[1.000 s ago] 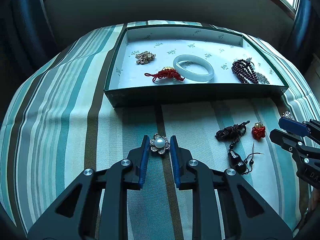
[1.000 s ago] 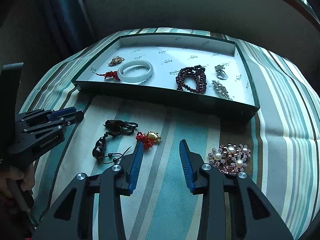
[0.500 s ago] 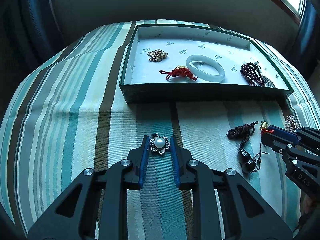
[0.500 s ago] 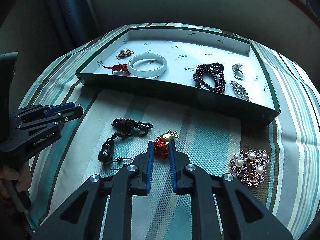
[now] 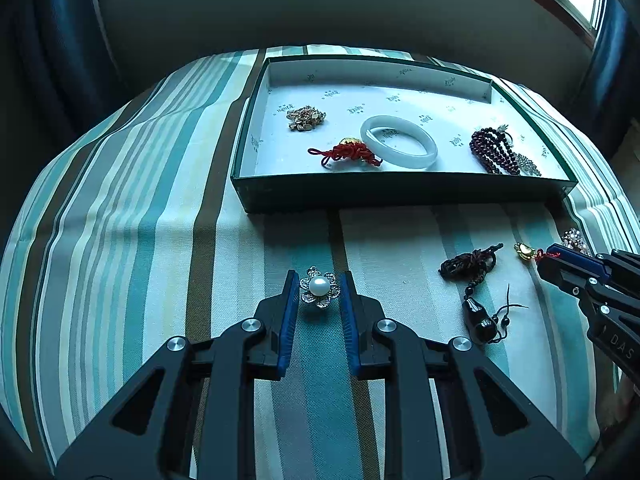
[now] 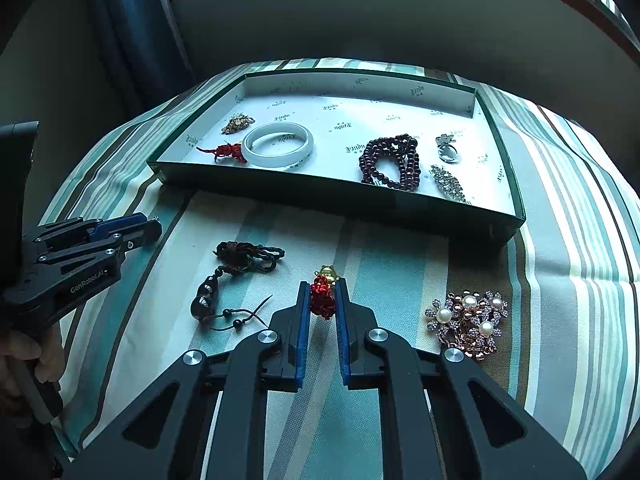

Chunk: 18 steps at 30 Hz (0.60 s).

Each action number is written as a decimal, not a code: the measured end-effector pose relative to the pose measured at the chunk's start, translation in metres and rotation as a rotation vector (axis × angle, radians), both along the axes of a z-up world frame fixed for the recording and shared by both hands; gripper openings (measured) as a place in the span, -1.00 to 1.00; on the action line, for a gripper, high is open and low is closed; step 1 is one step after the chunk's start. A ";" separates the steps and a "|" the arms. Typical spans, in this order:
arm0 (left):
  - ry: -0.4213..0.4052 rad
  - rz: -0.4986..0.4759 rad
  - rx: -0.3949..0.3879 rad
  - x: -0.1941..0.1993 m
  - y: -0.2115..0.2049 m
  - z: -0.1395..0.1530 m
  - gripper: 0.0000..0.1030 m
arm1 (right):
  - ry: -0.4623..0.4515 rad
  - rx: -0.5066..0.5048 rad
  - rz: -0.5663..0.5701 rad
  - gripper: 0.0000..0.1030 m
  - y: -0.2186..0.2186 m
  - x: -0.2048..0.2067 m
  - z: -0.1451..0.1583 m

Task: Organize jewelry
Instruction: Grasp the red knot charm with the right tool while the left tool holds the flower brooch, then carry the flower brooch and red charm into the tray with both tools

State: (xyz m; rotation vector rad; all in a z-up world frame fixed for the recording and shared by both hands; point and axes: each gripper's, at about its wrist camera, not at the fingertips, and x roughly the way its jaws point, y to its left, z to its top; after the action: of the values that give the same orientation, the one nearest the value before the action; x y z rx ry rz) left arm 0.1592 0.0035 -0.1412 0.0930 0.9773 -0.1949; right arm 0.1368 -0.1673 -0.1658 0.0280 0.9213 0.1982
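— Jaws of the left gripper (image 5: pixel 319 290) clamp the pearl flower brooch (image 5: pixel 319 292) above the striped surface (image 5: pixel 120 240).
— And the right gripper (image 6: pixel 322 300) pinches the red knot charm (image 6: pixel 322 298), before the box (image 6: pixel 340 196).

Red knot charm (image 6: pixel 322 297): the right hand-held gripper's blue pads are covering its sides.
Pearl cluster brooch (image 5: pixel 574 239): showing only partly in the left wrist view, behind the right hand-held gripper (image 5: pixel 549 261).
Crystal leaf brooch (image 5: pixel 527 165): the box (image 5: pixel 400 192) wall is cutting off its lower edge.
Box lettering: too small to read.
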 end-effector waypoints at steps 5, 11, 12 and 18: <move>-0.011 0.000 0.003 -0.005 0.000 0.005 -0.60 | -0.002 -0.004 -0.005 -0.76 -0.001 -0.003 0.001; -0.041 -0.005 -0.001 -0.013 0.000 0.018 -0.60 | -0.036 -0.002 -0.016 -0.76 -0.004 -0.007 0.012; -0.048 -0.007 -0.005 -0.014 -0.001 0.022 -0.60 | -0.043 0.000 -0.018 -0.78 -0.005 -0.007 0.015; -0.087 -0.022 -0.034 -0.015 -0.006 0.044 -0.60 | -0.096 0.007 -0.029 -0.81 -0.011 -0.006 0.035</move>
State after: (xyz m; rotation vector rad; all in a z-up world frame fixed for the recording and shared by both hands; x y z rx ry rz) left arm 0.1442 -0.0025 -0.0976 0.0804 0.8859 -0.2256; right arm 0.1310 -0.1783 -0.1304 0.0384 0.8242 0.1740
